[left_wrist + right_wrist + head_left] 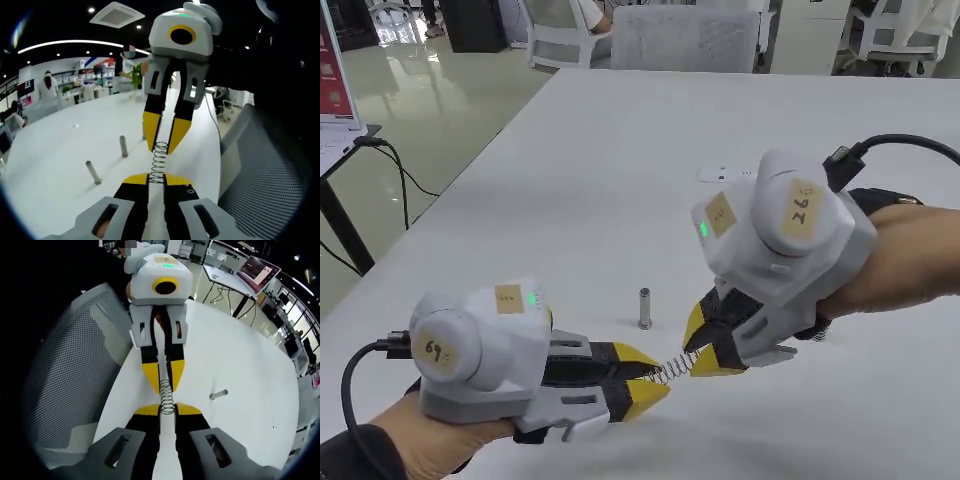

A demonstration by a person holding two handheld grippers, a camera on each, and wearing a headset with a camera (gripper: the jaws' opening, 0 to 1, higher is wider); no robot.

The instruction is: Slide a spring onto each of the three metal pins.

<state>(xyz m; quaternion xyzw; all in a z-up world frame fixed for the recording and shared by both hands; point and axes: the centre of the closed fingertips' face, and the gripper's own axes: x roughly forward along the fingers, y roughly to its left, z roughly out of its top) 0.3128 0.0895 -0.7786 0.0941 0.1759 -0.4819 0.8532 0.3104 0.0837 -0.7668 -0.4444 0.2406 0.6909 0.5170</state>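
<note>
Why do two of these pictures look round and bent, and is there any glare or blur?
Head view: soft even light, faint shadows on the white table, glare on the glossy floor. Left gripper view: the fisheye lens bends the ceiling light strip into an arc; the thin metal coil spring is sharp. Right gripper view: the table edge bows and the grey mesh chair back stretches sideways.

Both ends of the spring (670, 368) are hidden between your jaws, so it is not possible to tell how deep each grip goes. Your right gripper (701, 350) covers part of a small white object (720, 175) on the tabletop (600, 150), too small to identify. The bottom edge cuts your left hand (420, 445).
</note>
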